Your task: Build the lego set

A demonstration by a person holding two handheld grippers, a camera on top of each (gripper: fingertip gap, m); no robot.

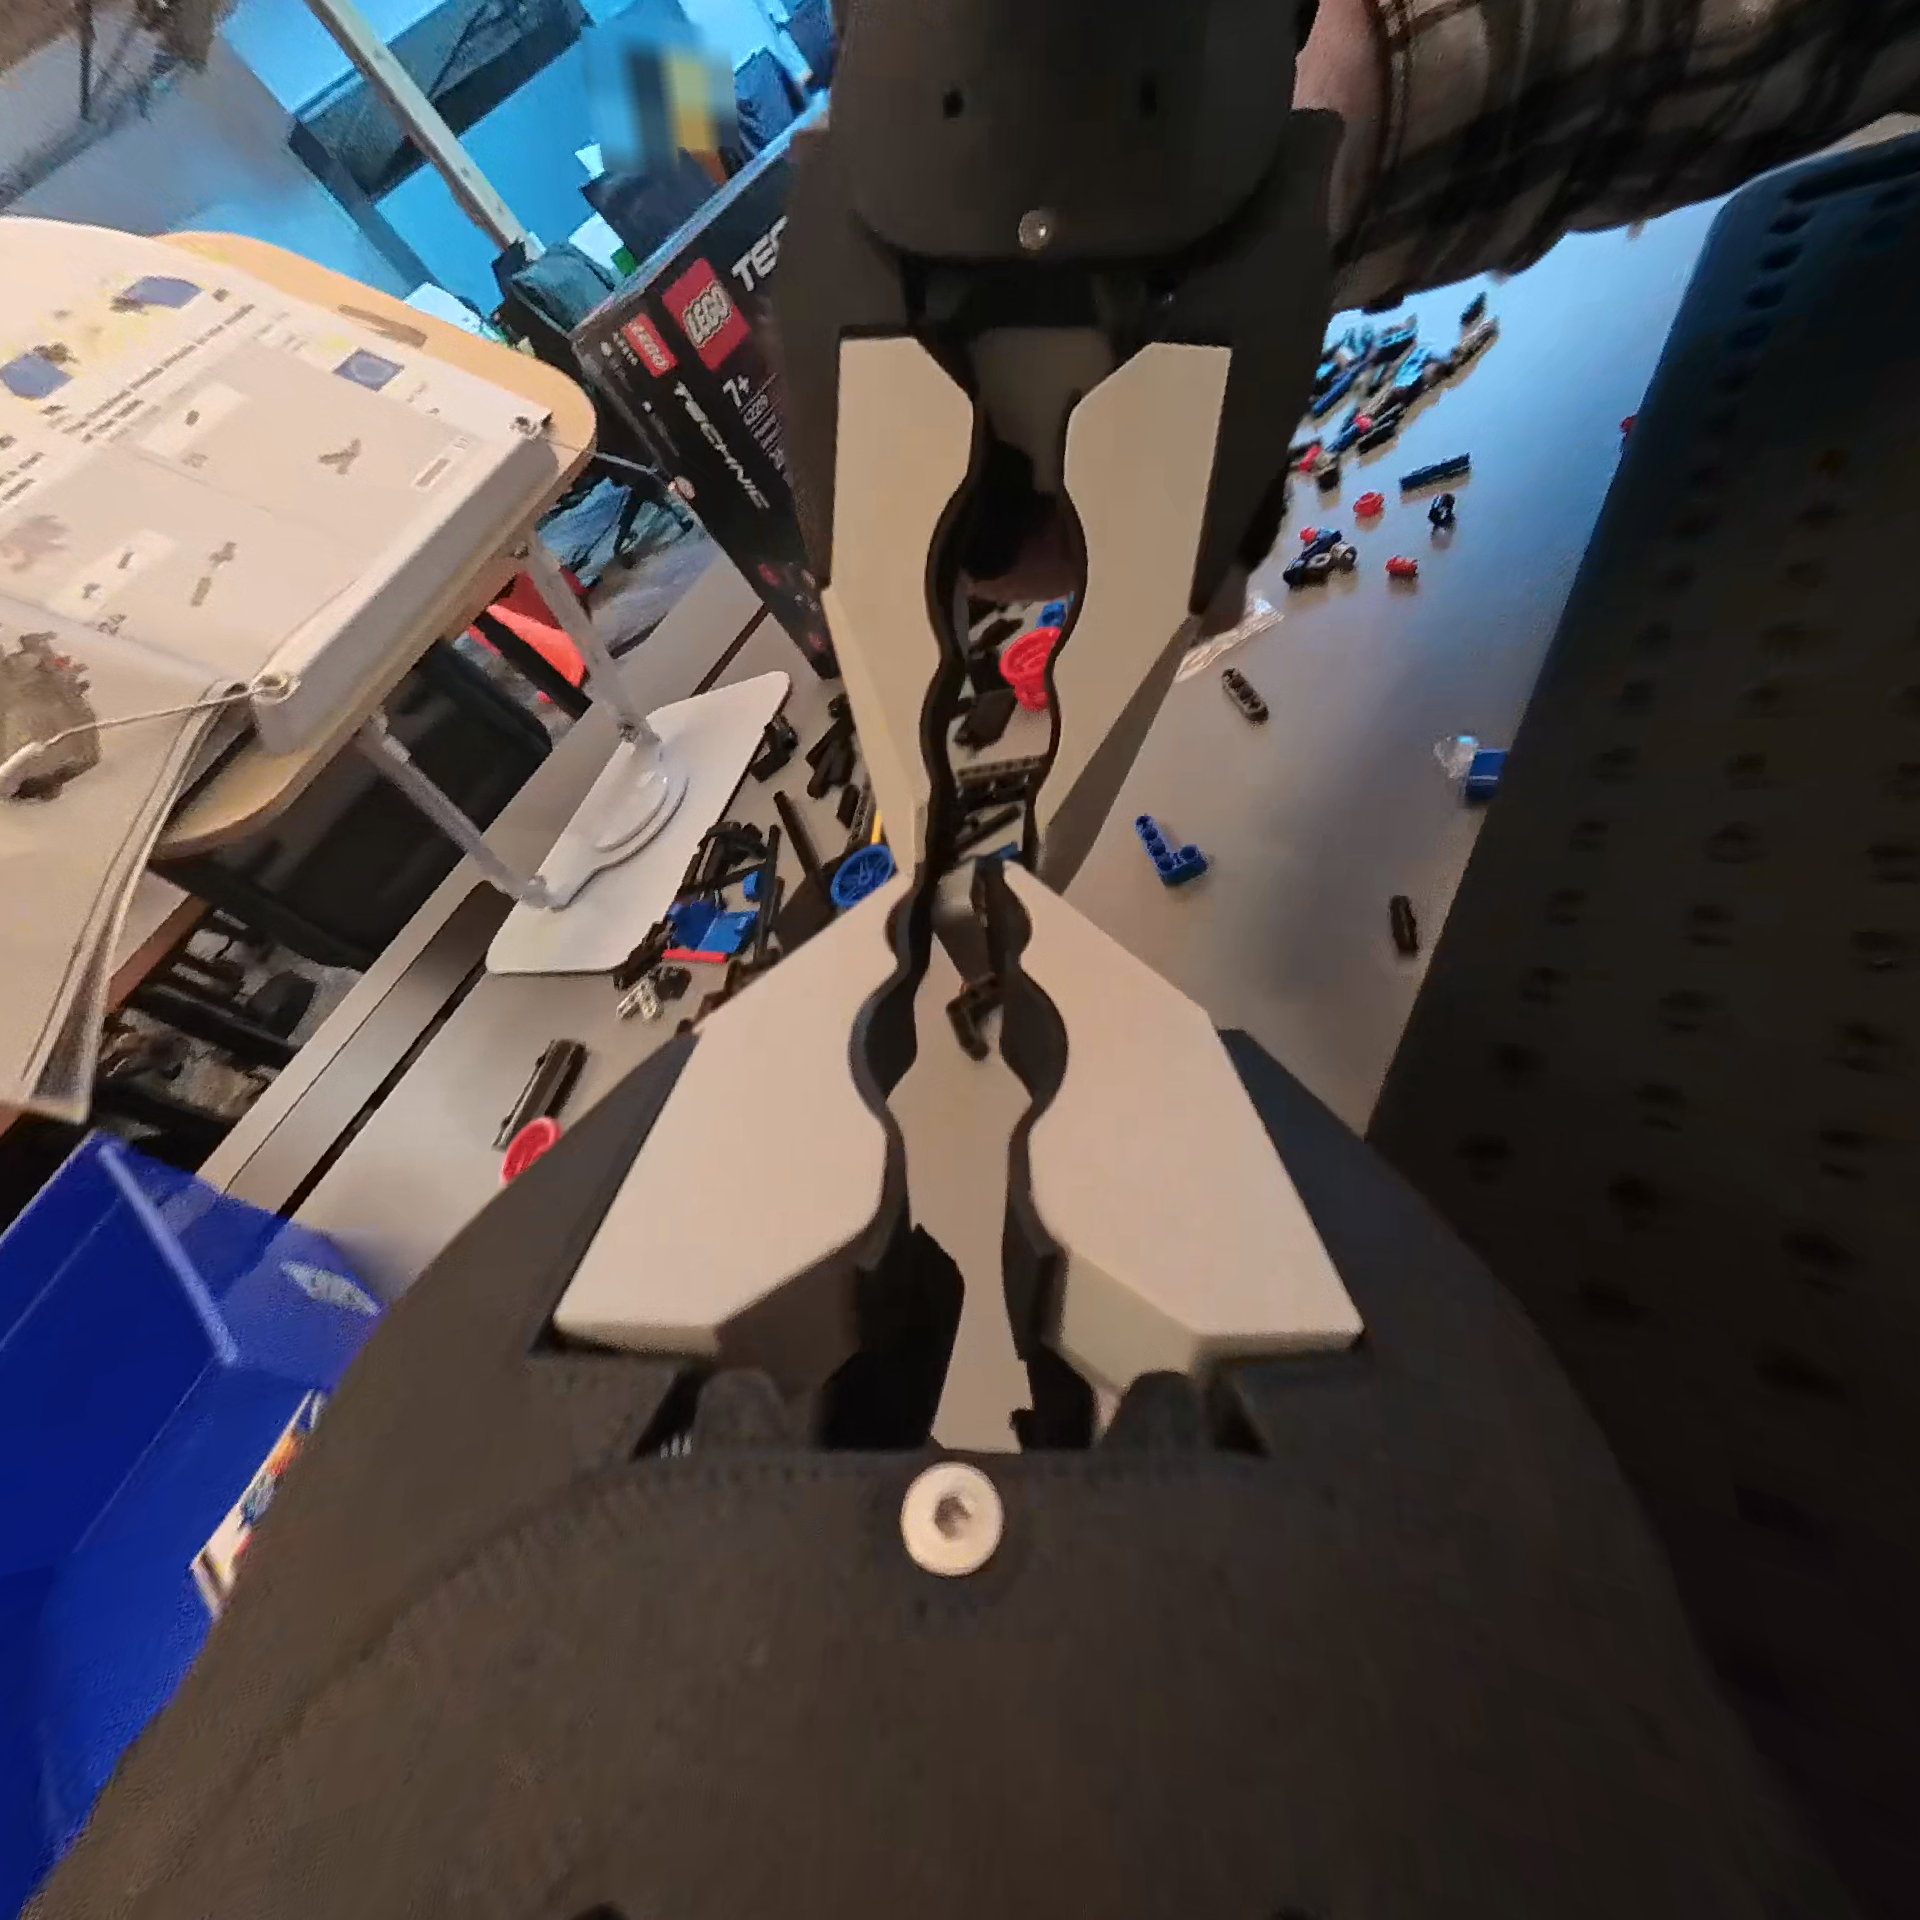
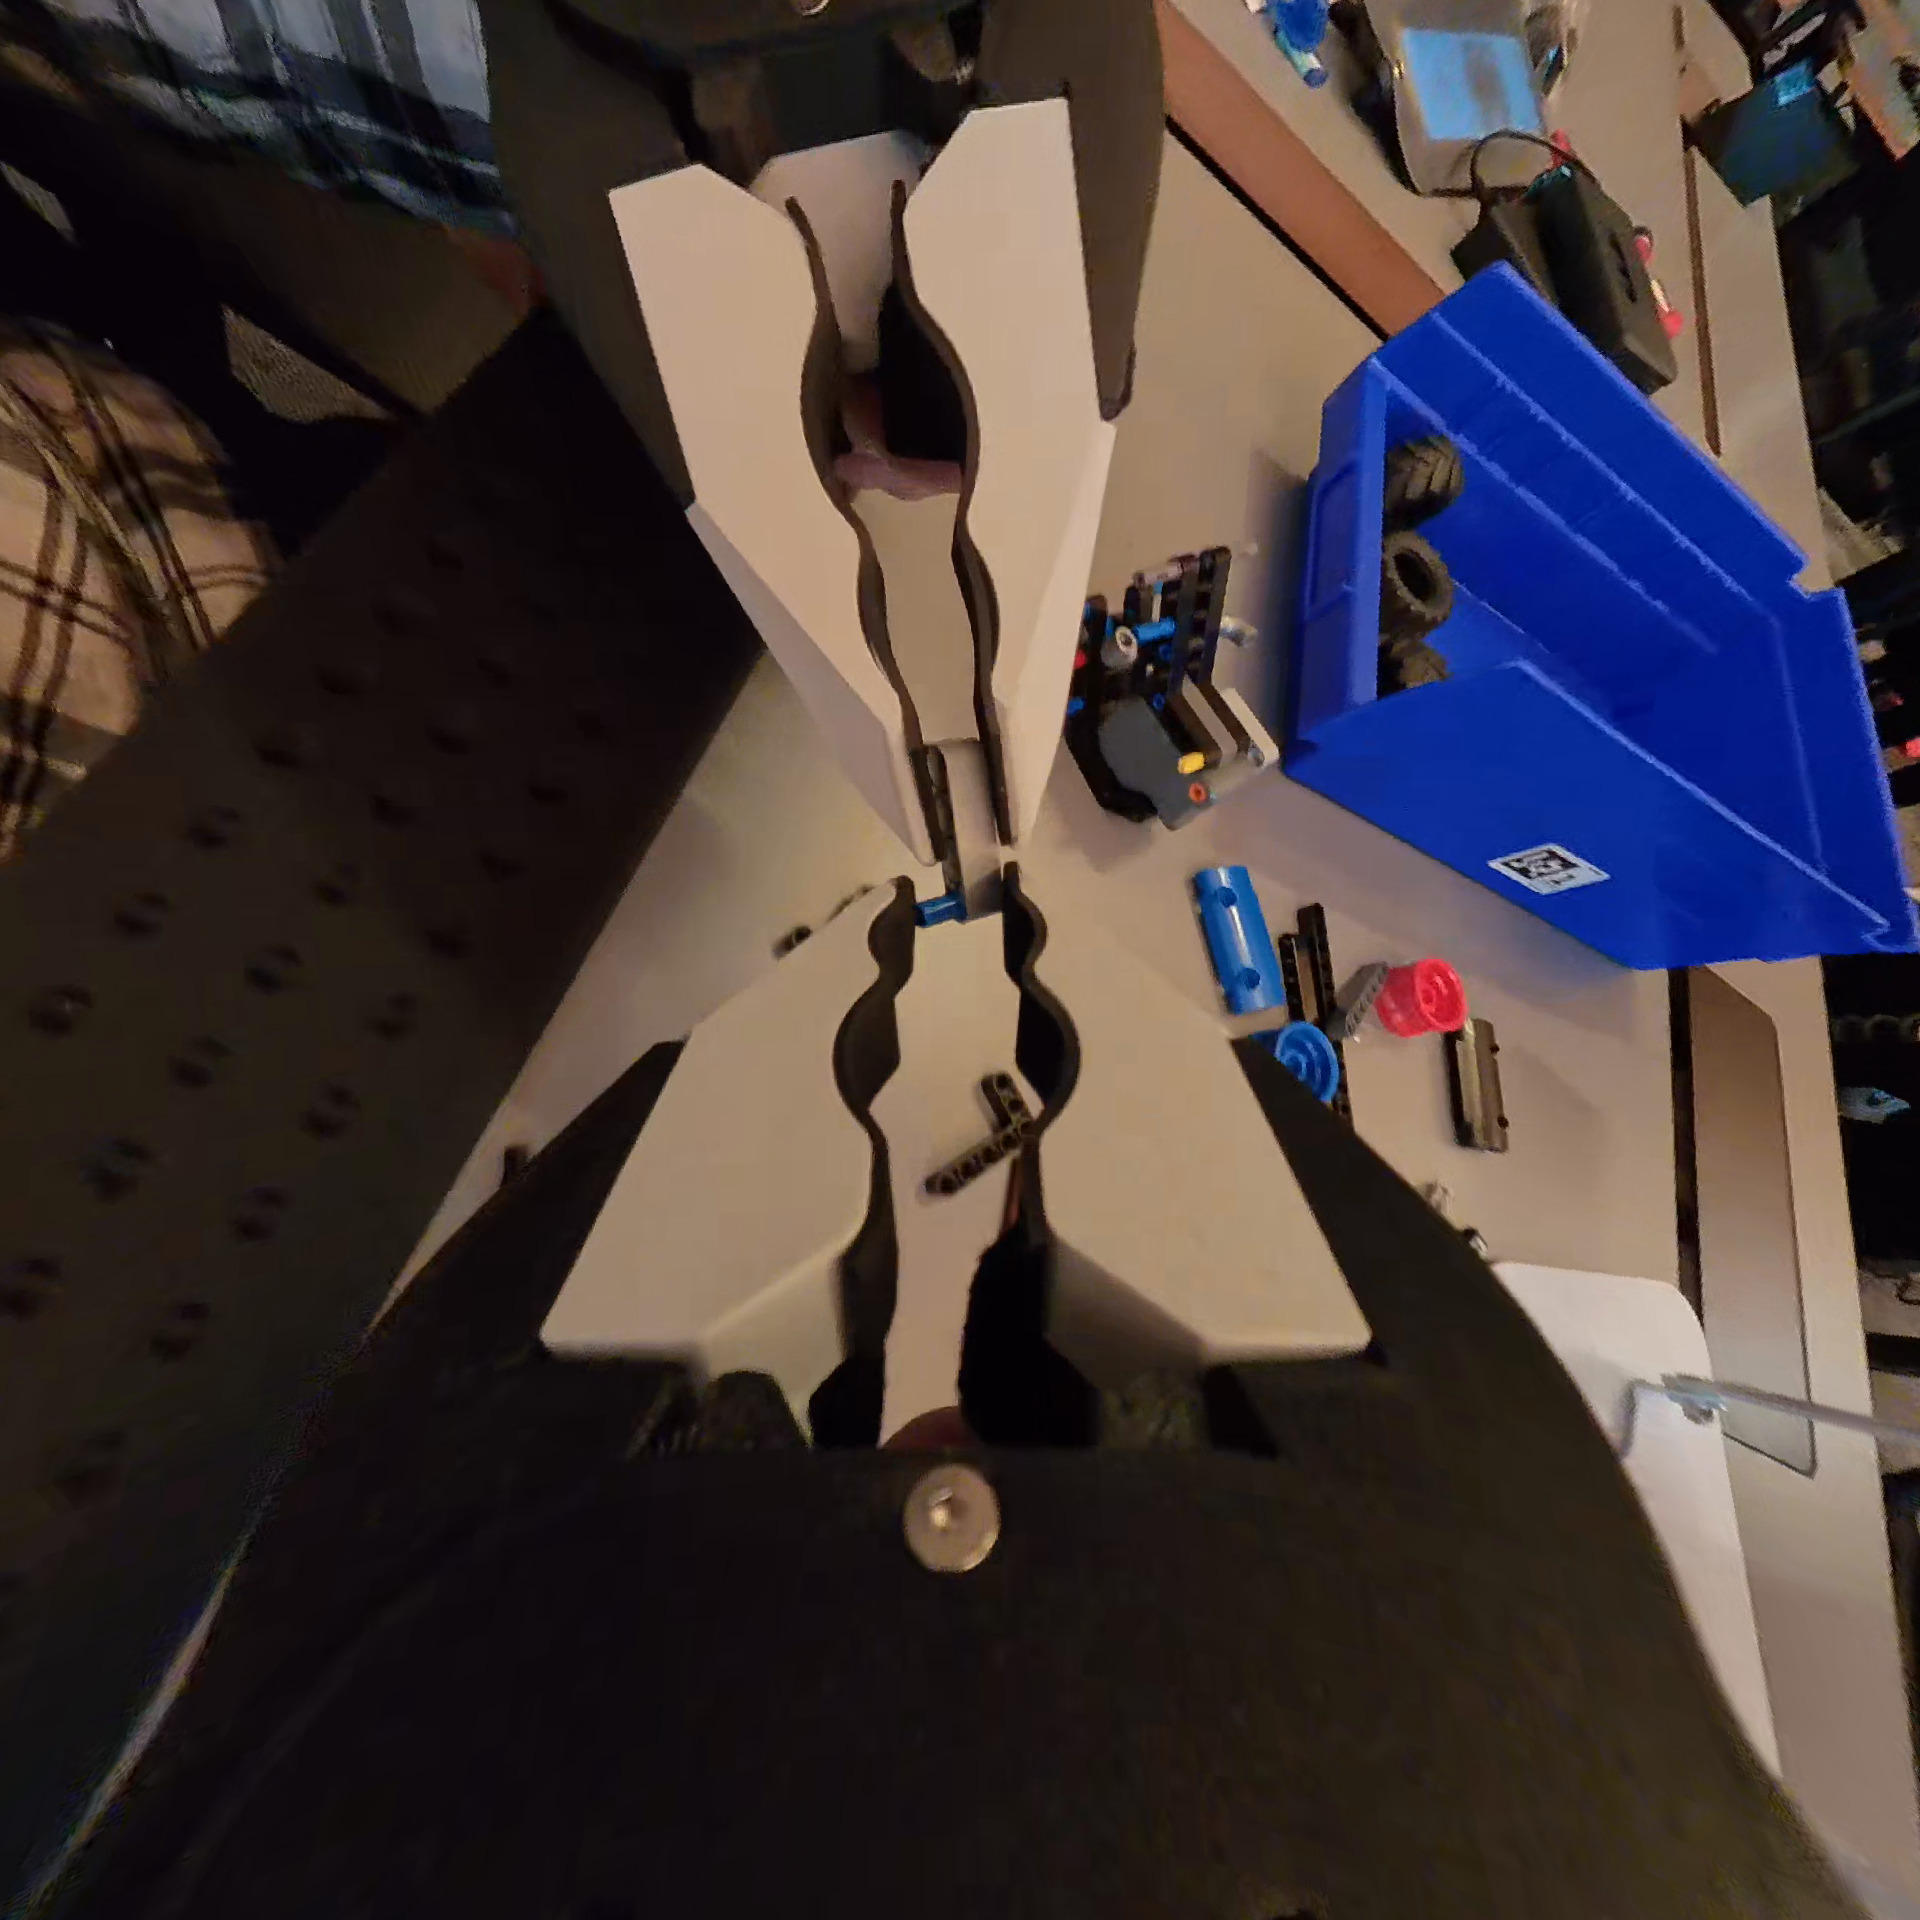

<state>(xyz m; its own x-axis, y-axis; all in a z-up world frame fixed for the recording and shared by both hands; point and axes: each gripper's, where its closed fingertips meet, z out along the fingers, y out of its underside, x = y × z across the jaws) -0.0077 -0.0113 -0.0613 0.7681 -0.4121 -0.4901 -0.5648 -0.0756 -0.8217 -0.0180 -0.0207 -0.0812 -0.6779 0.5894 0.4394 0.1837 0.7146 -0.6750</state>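
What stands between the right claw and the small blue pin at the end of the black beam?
Nothing visible does. The blue pin already lies between the tips of the right claw, beside one fingertip, just off the black beam between the left claw fingers.

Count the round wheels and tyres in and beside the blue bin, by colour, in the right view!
Black rubber tyres in the blue plastic bin: 3
Red plastic wheel: 1
Blue plastic wheel: 1
Total: 5
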